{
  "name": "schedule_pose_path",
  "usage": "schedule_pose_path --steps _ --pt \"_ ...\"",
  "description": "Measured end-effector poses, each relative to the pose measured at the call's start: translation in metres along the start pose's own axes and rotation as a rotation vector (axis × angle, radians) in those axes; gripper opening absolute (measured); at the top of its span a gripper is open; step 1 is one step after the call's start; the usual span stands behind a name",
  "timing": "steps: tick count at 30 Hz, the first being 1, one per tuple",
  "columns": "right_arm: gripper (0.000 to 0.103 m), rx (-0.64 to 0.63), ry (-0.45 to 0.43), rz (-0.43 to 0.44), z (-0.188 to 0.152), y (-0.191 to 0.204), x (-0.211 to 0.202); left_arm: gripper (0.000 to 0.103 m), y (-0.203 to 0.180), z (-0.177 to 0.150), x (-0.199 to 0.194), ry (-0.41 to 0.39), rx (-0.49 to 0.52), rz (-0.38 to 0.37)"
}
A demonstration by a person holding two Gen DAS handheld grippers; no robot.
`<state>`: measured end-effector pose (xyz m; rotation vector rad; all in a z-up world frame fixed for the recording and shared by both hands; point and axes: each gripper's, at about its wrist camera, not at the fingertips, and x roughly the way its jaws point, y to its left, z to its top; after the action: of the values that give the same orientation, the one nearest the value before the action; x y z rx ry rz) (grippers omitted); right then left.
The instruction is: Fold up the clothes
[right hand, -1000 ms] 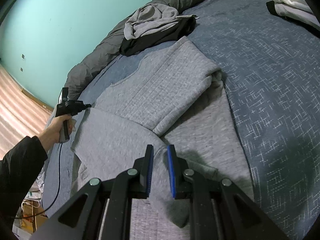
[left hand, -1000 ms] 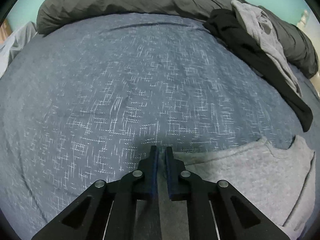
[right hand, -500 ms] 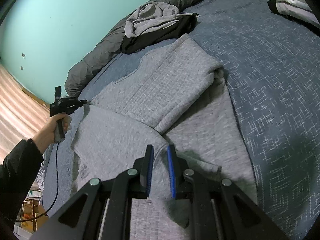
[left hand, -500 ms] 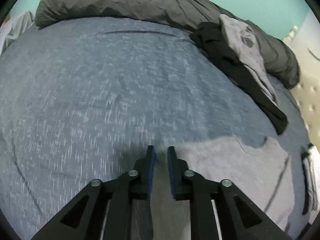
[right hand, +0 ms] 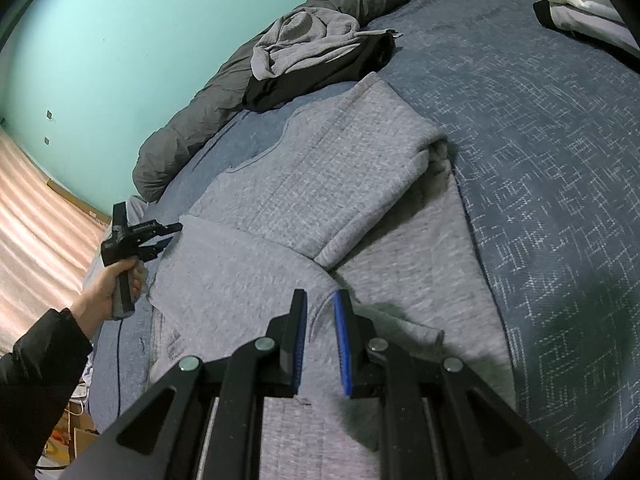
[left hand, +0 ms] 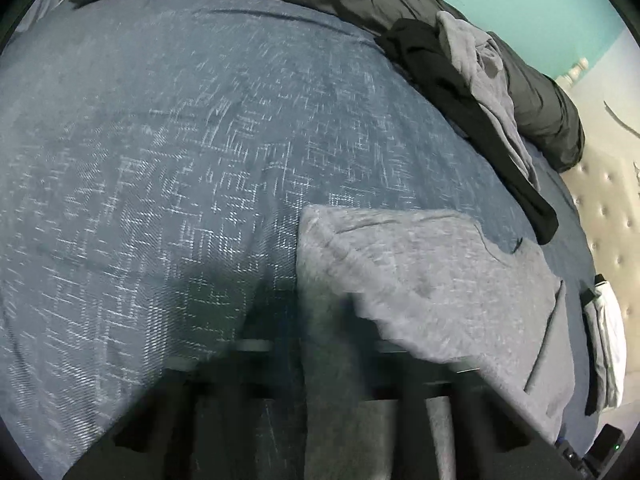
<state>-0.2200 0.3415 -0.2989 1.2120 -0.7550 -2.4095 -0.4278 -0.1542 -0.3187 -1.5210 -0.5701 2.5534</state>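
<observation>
Here, sweatshirt (right hand: pixel 304 184): long axis runs diagonally, neckline toward the green wall.
Left gripper (right hand: pixel 170 236): closing on its corner.
Right gripper (right hand: pixel 320 320): pinching its hem.

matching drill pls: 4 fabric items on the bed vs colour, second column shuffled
Items:
1. bedspread
2. sweater spread flat in the middle
3. garment under the crumpled hoodie
4. rolled duvet along the wall

Colours:
A. black
B. dark grey
C. light heather grey
D. blue with white flecks

Pairs: 1-D, 2-C, 3-A, 4-B
</observation>
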Motion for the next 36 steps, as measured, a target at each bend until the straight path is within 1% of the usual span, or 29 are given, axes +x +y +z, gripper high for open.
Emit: schedule_pose_path --steps 1,4,7,10,12,14,18,22,27,28,29,30,31,33,36 --pt "0.013 0.0 0.001 0.0 0.0 0.0 0.0 0.009 -0.003 0.001 0.002 -0.007 0.016 0.01" --pt "0.013 -0.002 0.008 0.001 0.0 0.0 0.001 0.007 -0.01 0.004 0.003 -0.022 0.06 0.058" --pt "0.013 -0.008 0.01 0.002 -0.001 0.001 0.001 0.006 -0.009 0.009 0.004 -0.031 0.054 0.095" --pt "0.013 -0.012 0.009 -0.001 -0.002 0.001 0.001 0.007 -0.01 0.009 0.004 -0.026 0.056 0.106" --pt "0.013 -0.012 0.007 -0.004 -0.002 0.001 0.0 0.009 -0.009 0.007 -0.003 -0.031 0.044 0.106" --pt "0.013 -0.006 0.005 -0.005 -0.002 0.0 -0.001 0.01 -0.008 0.005 -0.014 -0.04 0.049 0.13" --pt "0.013 -0.001 -0.007 -0.007 -0.002 -0.001 -0.004 0.011 0.0 -0.013 -0.045 -0.034 0.031 0.117" --pt "0.013 0.004 -0.018 -0.006 0.0 -0.002 -0.007 0.017 0.001 -0.051 -0.077 -0.006 0.046 0.101" --pt "0.013 0.012 -0.026 -0.008 -0.003 0.002 -0.012 0.018 0.003 -0.109 -0.105 0.028 0.066 0.096" --pt "0.013 0.019 -0.015 0.009 -0.005 0.004 -0.015 0.018 0.004 -0.121 -0.111 0.031 0.056 0.085" --pt "0.013 0.025 -0.004 0.026 -0.006 0.006 -0.018 0.02 0.006 -0.132 -0.118 0.032 0.047 0.075" --pt "0.016 0.027 0.001 0.039 -0.009 0.008 -0.022 0.026 0.006 -0.145 -0.125 0.033 0.039 0.066" --pt "0.022 0.022 0.015 0.044 -0.012 0.01 -0.025 0.036 0.006 -0.157 -0.132 0.034 0.034 0.051" --pt "0.029 0.012 0.042 0.052 -0.017 0.014 -0.031 0.045 0.007 -0.181 -0.144 0.038 0.024 0.024" --pt "0.03 -0.016 0.05 0.041 -0.019 0.021 -0.047 0.045 0.009 -0.214 -0.159 0.072 0.016 0.01"
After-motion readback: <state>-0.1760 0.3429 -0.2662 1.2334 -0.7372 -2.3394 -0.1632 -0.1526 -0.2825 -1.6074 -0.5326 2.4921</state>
